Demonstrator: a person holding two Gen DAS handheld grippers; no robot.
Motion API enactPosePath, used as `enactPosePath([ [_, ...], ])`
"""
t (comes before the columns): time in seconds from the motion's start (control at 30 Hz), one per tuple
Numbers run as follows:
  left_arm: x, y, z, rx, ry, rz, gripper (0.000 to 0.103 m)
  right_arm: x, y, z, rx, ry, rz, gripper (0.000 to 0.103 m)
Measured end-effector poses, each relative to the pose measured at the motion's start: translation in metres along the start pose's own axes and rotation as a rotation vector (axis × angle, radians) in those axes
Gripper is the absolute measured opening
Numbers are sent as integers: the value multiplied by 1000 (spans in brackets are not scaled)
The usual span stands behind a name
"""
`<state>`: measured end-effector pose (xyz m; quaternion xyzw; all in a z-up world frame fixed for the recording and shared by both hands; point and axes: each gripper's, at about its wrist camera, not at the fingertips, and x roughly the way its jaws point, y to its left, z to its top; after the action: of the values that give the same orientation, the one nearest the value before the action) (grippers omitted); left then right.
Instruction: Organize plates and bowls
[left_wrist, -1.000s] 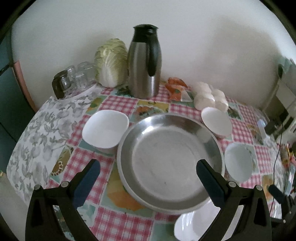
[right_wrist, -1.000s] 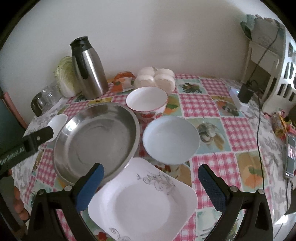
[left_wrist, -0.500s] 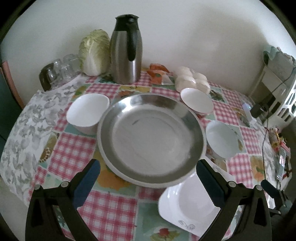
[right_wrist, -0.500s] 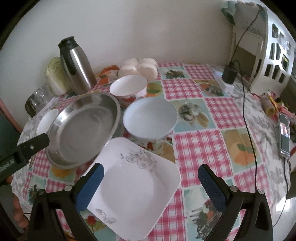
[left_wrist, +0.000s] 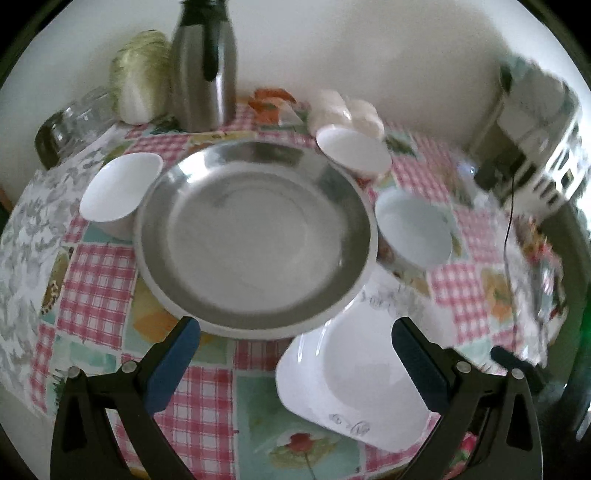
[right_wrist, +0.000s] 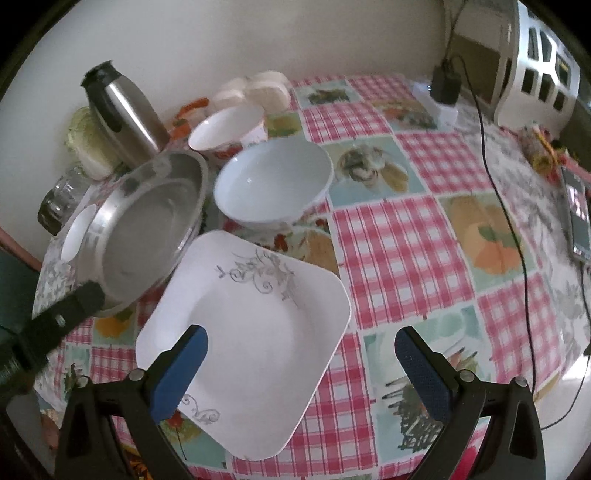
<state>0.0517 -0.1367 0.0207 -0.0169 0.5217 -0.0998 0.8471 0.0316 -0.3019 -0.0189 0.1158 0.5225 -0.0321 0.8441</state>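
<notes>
A: We're looking down on the table (right_wrist: 399, 236) with its checked cloth, and our left gripper (left_wrist: 295, 362) hangs above the near edge, jaws spread wide, nothing between them.

B: Same on our other side. The right gripper (right_wrist: 301, 365) is wide apart too, empty, poised over the square white plate (right_wrist: 255, 314) with the grey floral print.

A: That square plate lies flat at the front of the table. Its far left corner sits right against the rim of the big steel pan (left_wrist: 255, 236), which fills the middle of our left view.

B: And the bowls are spread around that pan. A small white bowl (left_wrist: 118, 188) just to its left, touching or nearly so; we can't tell which.

A: On the far right of the pan, a white bowl with red decoration (right_wrist: 229, 129). Just in front of that one, the wide pale bowl (right_wrist: 273, 181), upright, close beside the pan and just behind the square plate.

B: At the back by the wall, a steel flask (left_wrist: 203, 62), a cabbage (left_wrist: 142, 75) and some glasses (left_wrist: 77, 114).

A: The left view is blurred.
</notes>
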Motion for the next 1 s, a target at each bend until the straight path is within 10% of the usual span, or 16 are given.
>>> enactPosePath([
  [0.37,44,-13,-14,54,192,37,103,31,-24,-3,118,150,62,84],
  [0.87,73,1,-13,-11,264,46,93,48,-30,2,130,192,108,40],
  [1.0,80,6,-12,-27,280,31,67,54,-28,1,125,207,115,35],
])
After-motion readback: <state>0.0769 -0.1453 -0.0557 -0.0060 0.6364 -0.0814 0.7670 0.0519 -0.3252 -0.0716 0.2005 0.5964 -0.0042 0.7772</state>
